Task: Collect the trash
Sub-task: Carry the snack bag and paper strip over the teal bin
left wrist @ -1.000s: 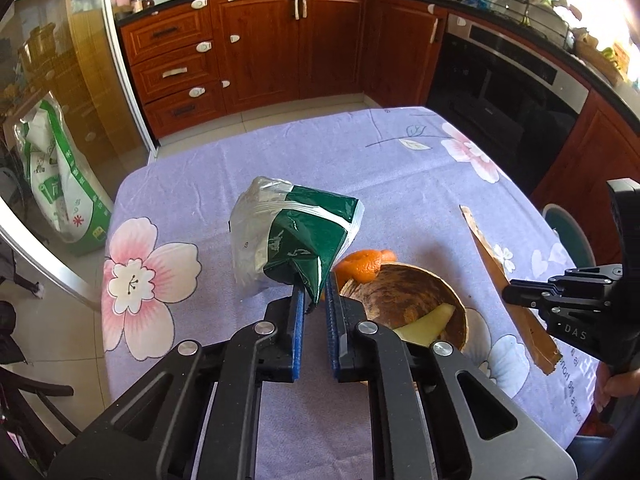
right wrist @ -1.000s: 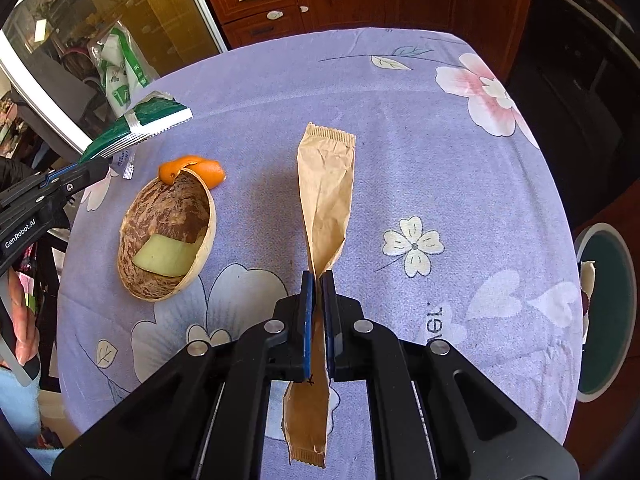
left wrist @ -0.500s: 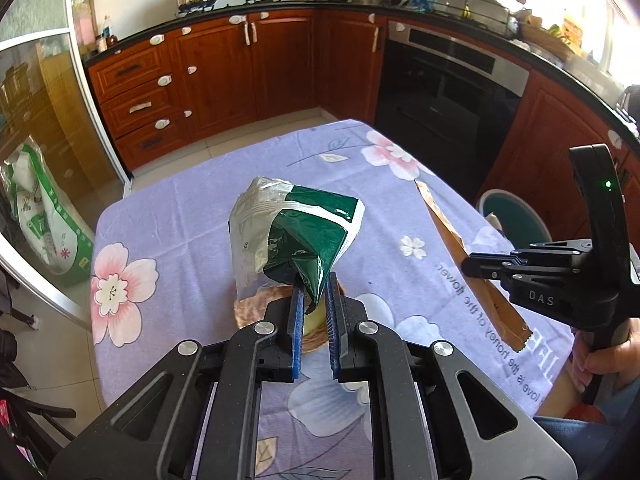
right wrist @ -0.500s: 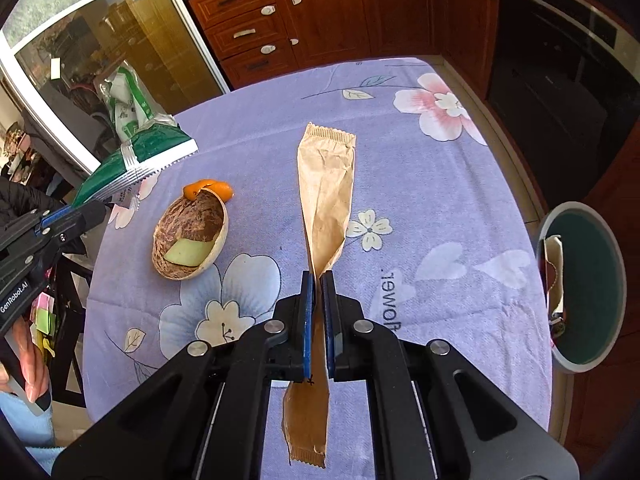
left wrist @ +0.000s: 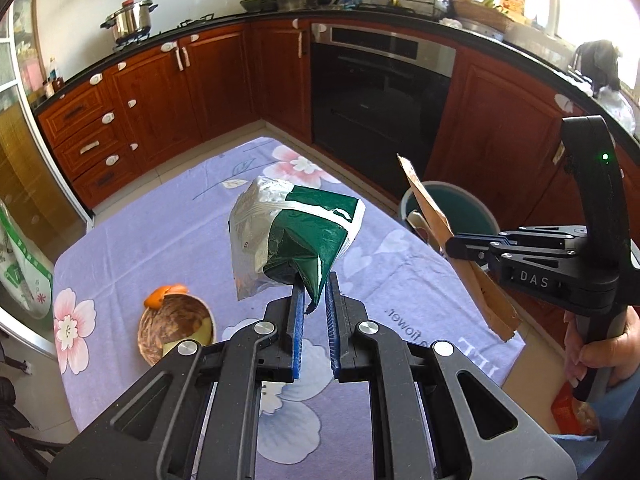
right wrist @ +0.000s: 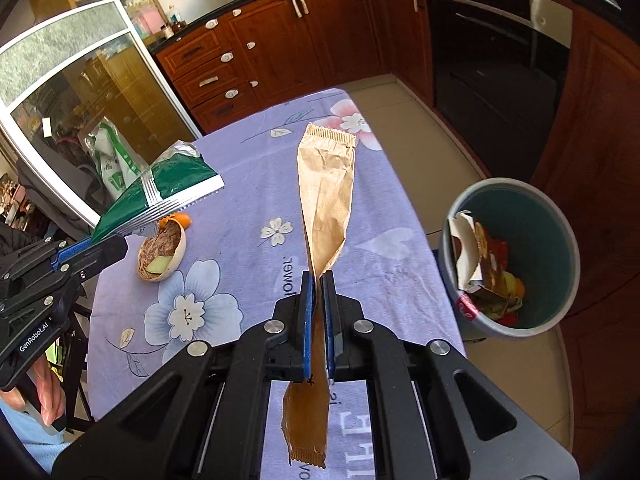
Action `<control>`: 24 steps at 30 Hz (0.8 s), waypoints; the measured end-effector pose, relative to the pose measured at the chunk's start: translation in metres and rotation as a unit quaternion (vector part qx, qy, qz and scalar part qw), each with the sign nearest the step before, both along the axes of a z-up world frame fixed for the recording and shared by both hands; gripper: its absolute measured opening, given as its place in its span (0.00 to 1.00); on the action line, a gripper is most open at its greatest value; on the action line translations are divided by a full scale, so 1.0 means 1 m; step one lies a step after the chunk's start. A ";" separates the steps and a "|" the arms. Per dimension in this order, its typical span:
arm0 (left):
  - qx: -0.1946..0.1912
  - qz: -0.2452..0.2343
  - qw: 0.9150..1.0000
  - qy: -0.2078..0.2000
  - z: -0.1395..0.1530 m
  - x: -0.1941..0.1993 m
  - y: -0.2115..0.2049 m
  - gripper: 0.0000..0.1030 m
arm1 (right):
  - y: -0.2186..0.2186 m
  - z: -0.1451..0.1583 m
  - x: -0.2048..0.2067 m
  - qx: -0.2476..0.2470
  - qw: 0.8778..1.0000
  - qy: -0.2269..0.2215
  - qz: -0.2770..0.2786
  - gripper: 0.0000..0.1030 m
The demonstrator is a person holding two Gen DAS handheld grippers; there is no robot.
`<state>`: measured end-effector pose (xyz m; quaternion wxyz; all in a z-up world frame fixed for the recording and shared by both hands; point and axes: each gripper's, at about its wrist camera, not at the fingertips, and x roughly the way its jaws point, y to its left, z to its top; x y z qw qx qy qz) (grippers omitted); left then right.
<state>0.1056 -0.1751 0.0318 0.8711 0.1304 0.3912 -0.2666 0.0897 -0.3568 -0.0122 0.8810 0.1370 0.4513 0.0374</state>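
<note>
My left gripper (left wrist: 313,280) is shut on a green and silver foil bag (left wrist: 294,236), held high above the table; the bag also shows in the right wrist view (right wrist: 168,188). My right gripper (right wrist: 319,278) is shut on a long brown paper bag (right wrist: 326,192), also lifted; the paper bag shows in the left wrist view (left wrist: 436,220). A grey trash bin (right wrist: 560,240) with wrappers and peels inside stands on the floor just right of the table; its rim shows in the left wrist view (left wrist: 476,200). A melon rind (right wrist: 162,254) and orange peel (right wrist: 182,220) lie on the table.
The table wears a purple floral cloth (right wrist: 248,184). Wooden cabinets (left wrist: 160,96) and a black oven (left wrist: 376,92) line the far walls. A green and white sack (right wrist: 110,156) stands behind a glass door at left. Tiled floor (right wrist: 452,152) lies between table and oven.
Both grippers have risen well above the table with their bags and swung right, so the trash bin now shows more fully beside the table. The rind and peel stay put.
</note>
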 end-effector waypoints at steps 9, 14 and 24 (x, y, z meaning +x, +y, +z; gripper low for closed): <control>0.013 -0.054 0.998 0.006 -0.001 -0.014 -0.069 0.11 | -0.072 0.005 -0.031 0.019 0.998 -0.020 -0.058 0.05; 0.027 -0.086 0.996 0.010 -0.006 -0.021 -0.109 0.11 | -0.108 -0.002 -0.045 0.030 0.995 -0.020 -0.094 0.05; 0.063 -0.143 0.987 0.022 -0.029 -0.023 -0.181 0.11 | -0.172 -0.029 -0.064 0.055 0.985 -0.006 -0.162 0.06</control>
